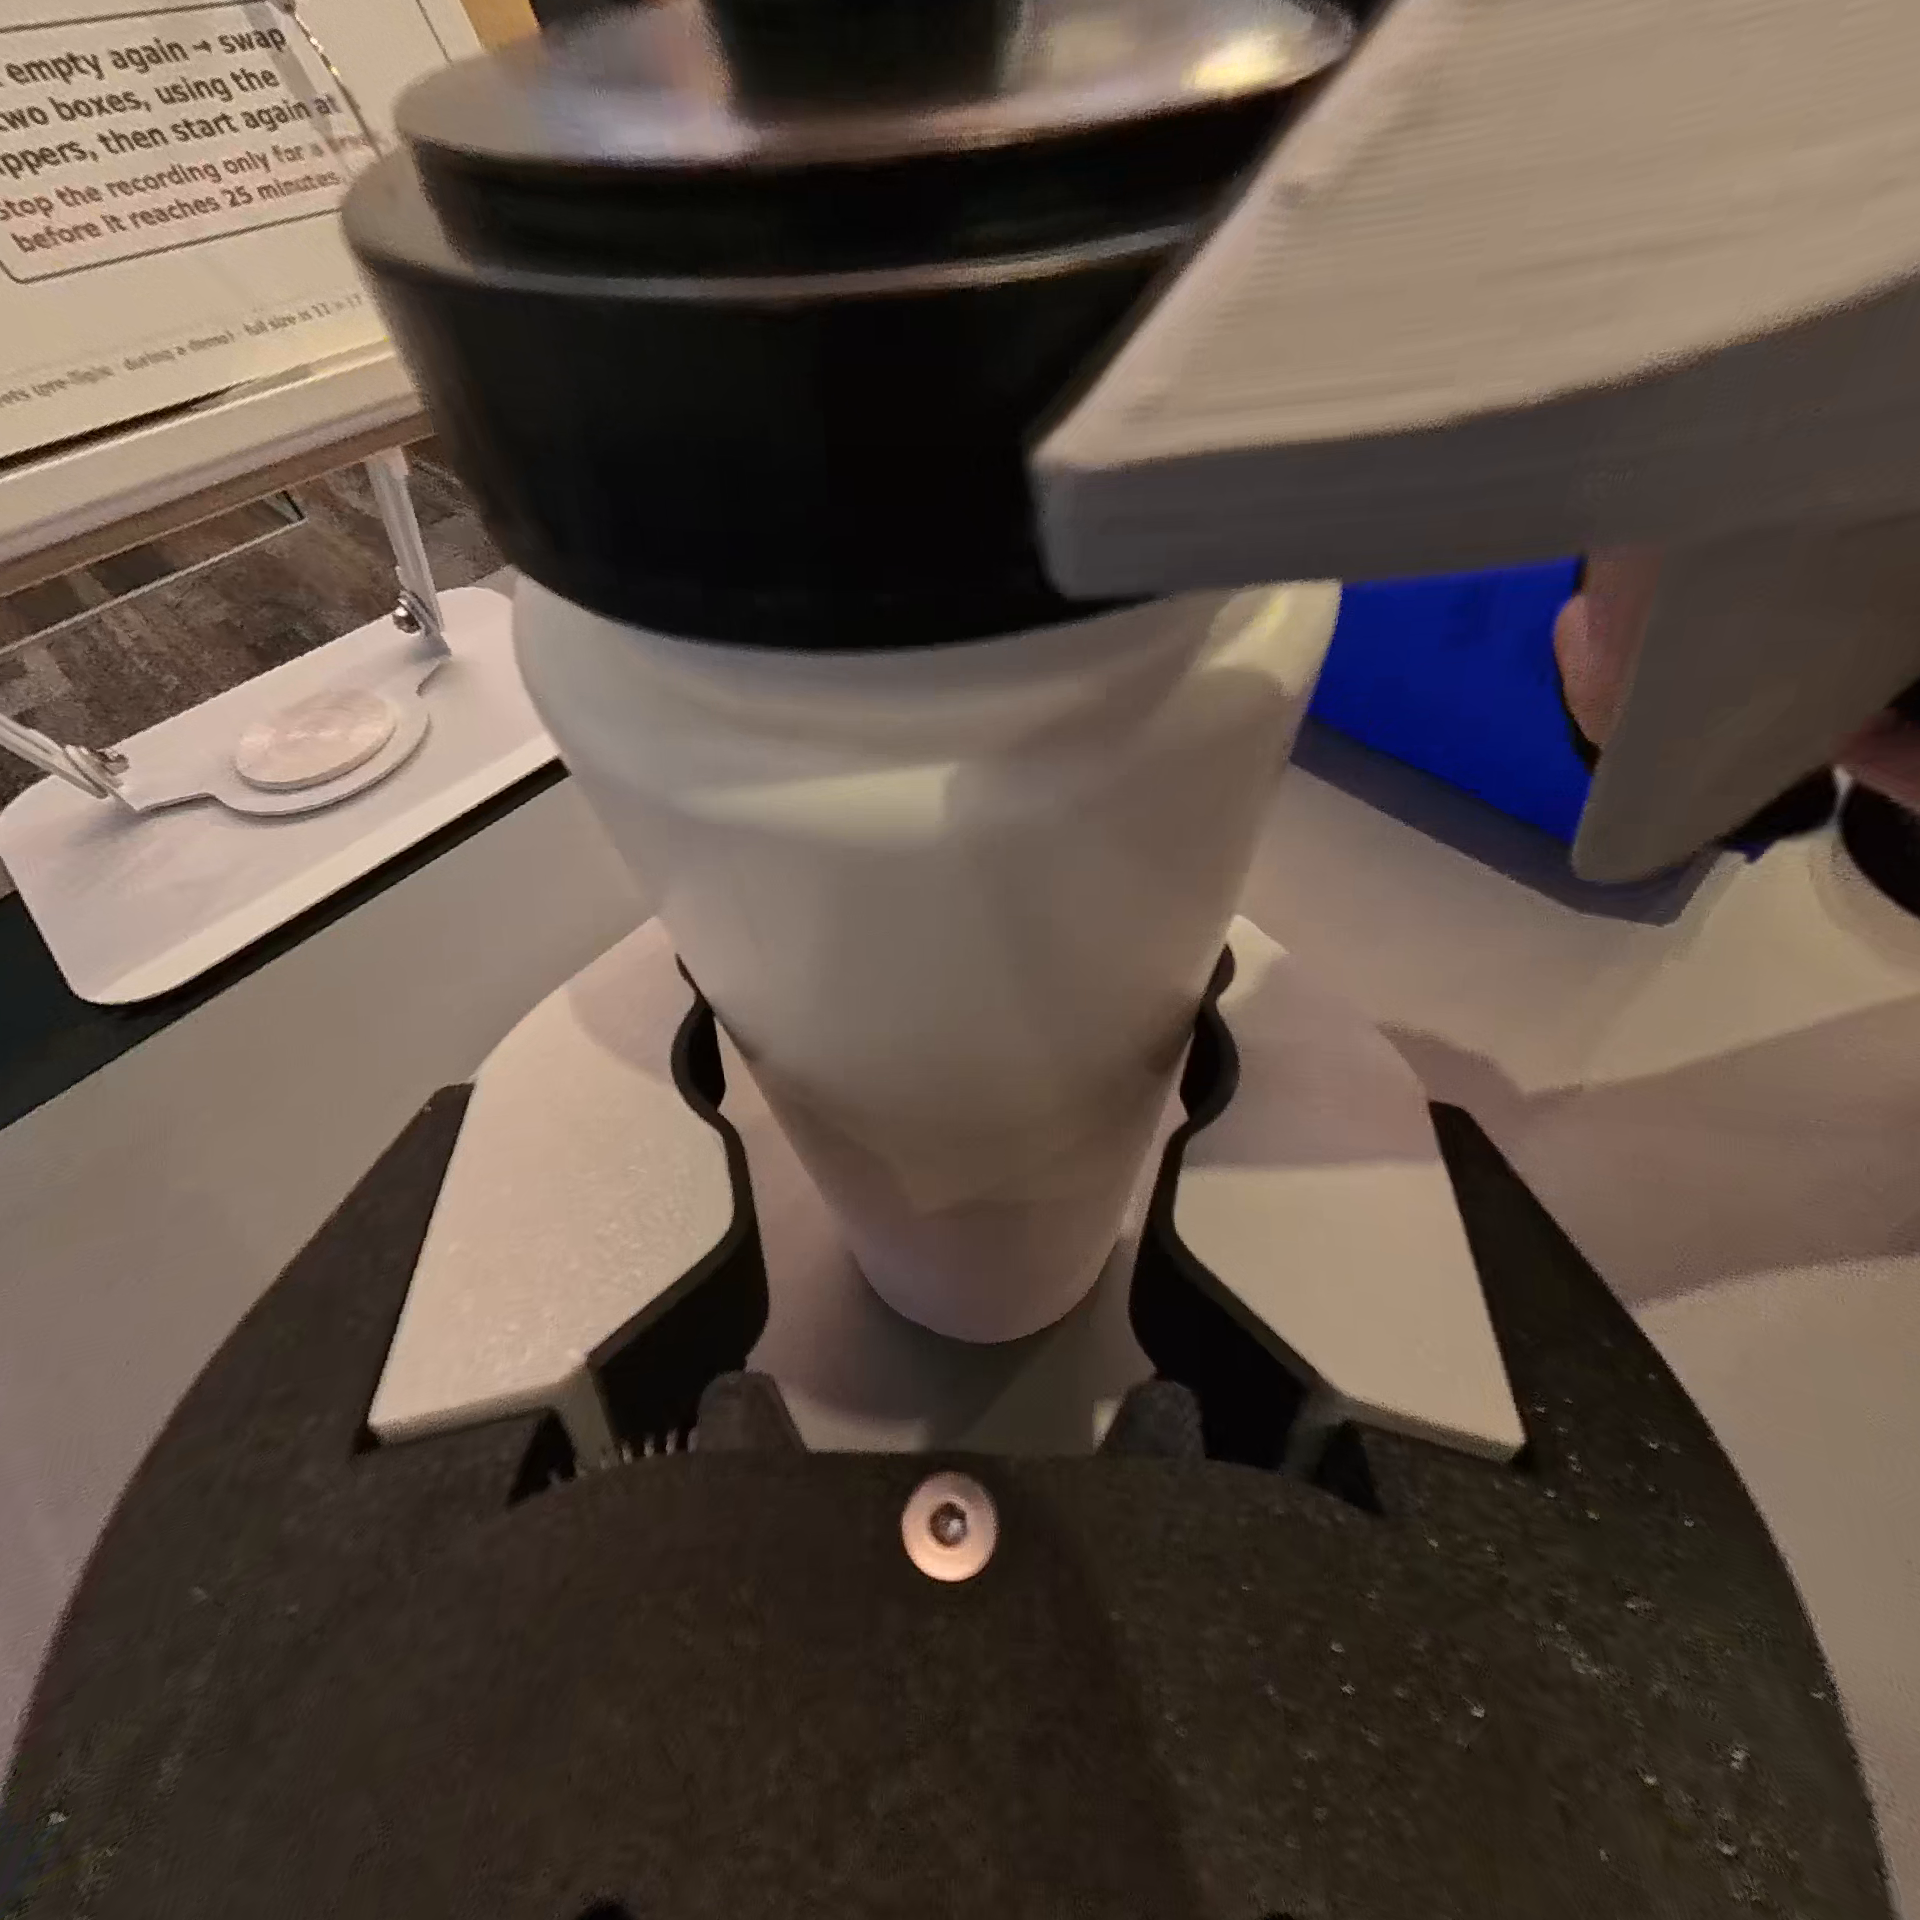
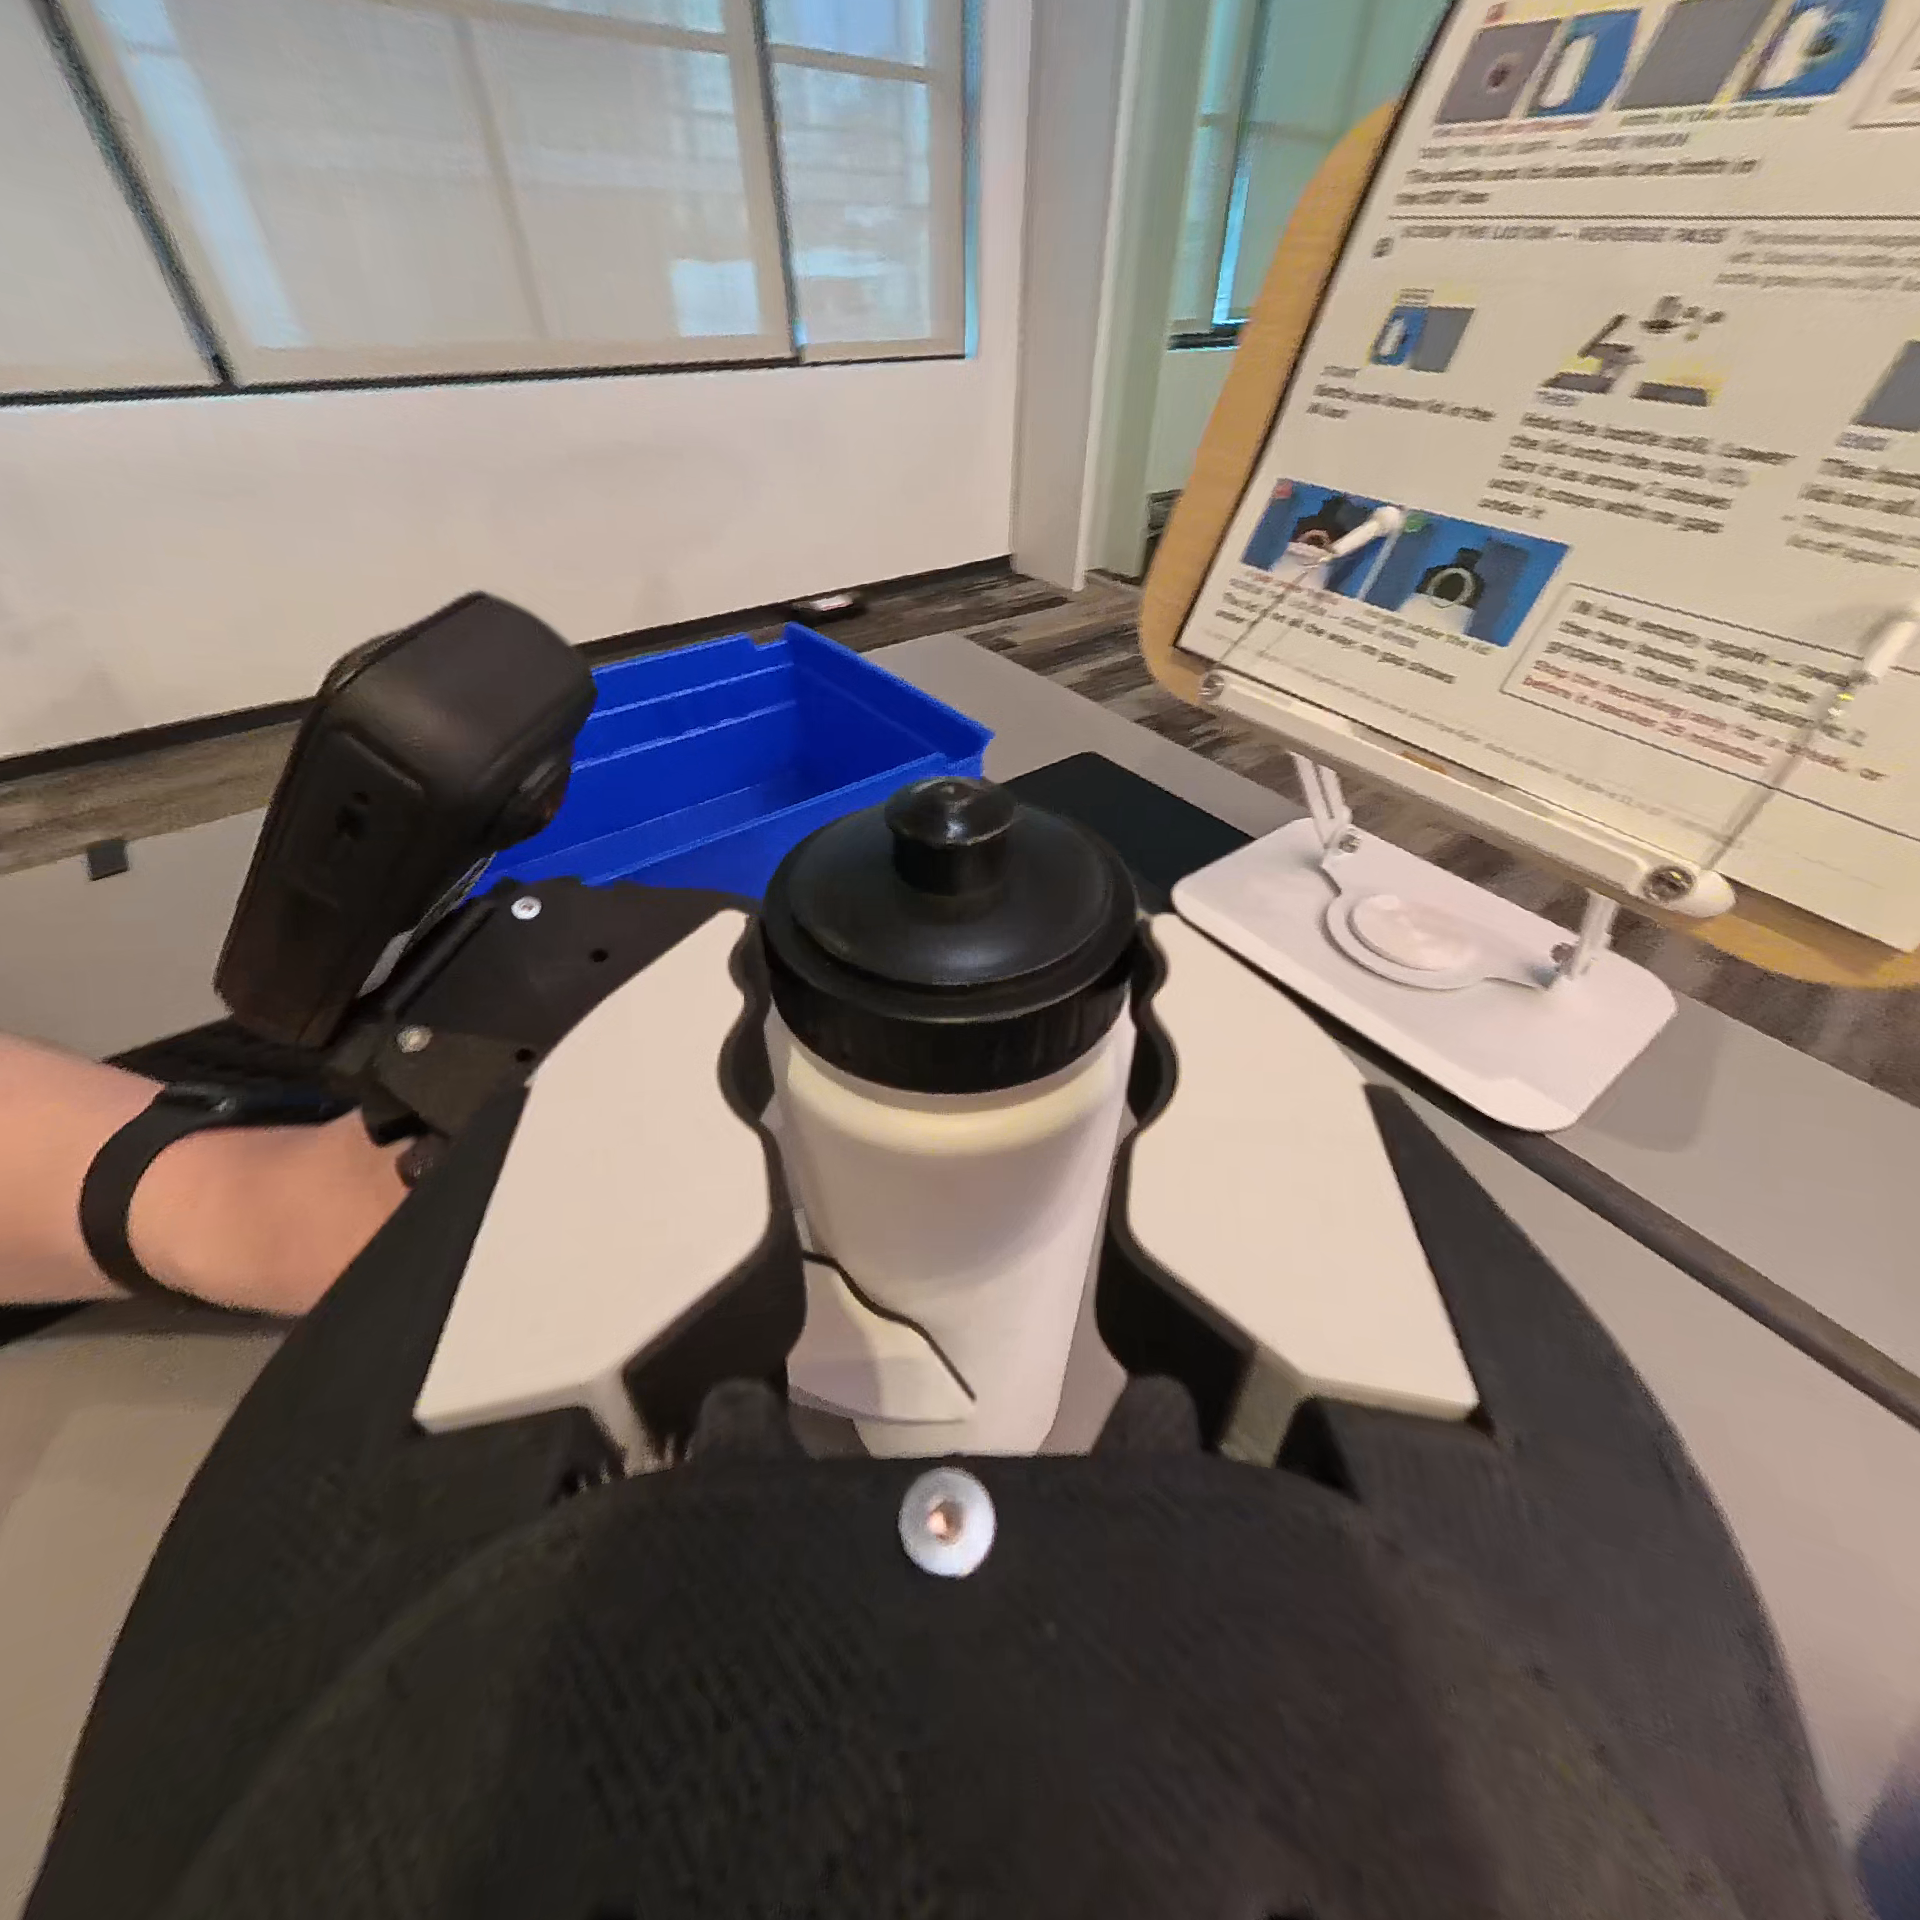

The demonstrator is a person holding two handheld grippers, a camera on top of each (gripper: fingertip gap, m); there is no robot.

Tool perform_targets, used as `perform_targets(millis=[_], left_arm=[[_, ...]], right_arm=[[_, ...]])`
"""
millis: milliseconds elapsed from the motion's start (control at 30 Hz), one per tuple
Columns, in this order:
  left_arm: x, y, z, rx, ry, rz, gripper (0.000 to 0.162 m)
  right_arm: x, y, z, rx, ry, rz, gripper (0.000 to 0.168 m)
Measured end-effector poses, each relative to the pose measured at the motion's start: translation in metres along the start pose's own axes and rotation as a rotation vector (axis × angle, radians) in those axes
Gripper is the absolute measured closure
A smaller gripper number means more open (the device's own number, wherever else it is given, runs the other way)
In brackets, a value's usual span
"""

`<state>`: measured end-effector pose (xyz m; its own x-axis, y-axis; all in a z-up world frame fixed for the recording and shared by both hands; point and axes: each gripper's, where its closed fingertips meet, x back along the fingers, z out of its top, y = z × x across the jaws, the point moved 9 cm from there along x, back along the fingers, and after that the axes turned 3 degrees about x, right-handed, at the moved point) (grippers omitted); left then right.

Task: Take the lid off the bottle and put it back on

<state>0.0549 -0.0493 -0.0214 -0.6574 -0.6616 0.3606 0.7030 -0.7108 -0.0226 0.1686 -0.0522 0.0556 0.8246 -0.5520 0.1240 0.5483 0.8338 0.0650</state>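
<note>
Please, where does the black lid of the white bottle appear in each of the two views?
Left wrist view: the black lid fills the upper centre, on the bottle.
Right wrist view: the black lid is at the centre, between the right gripper's fingers.
Shared landmark: the white stand base.

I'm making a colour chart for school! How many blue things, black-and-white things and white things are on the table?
Blue: 1, the bin
White with a black lid: 1, the bottle, lid on
White: 1, the sign stand
Total: 3

The left tongs grip the bottle body; the right tongs sit around the lid.
</note>
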Motion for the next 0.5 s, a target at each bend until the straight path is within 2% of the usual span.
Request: perform_targets(millis=[133, 300, 400, 467, 500], left_arm=[[0.001, 0.0, -0.001, -0.041, 0.015, -0.078, 0.074], [-0.002, 0.007, -0.001, -0.052, 0.028, -0.224, 0.075], [-0.003, 0.011, -0.001, -0.071, 0.03, -0.253, 0.075], [-0.003, 0.013, -0.001, -0.079, 0.027, -0.257, 0.075], [-0.003, 0.013, -0.001, -0.076, 0.024, -0.252, 0.075]], right_arm=[[0.01, 0.019, 0.009, 0.033, 0.022, 0.242, 0.086], [0.023, 0.037, 0.004, 0.045, 0.015, 0.434, 0.086], [0.021, 0.035, 0.0, 0.06, 0.002, 0.487, 0.087], [0.018, 0.032, -0.001, 0.08, 0.0, 0.469, 0.1], [0.018, 0.032, -0.001, 0.086, -0.004, 0.461, 0.099]])
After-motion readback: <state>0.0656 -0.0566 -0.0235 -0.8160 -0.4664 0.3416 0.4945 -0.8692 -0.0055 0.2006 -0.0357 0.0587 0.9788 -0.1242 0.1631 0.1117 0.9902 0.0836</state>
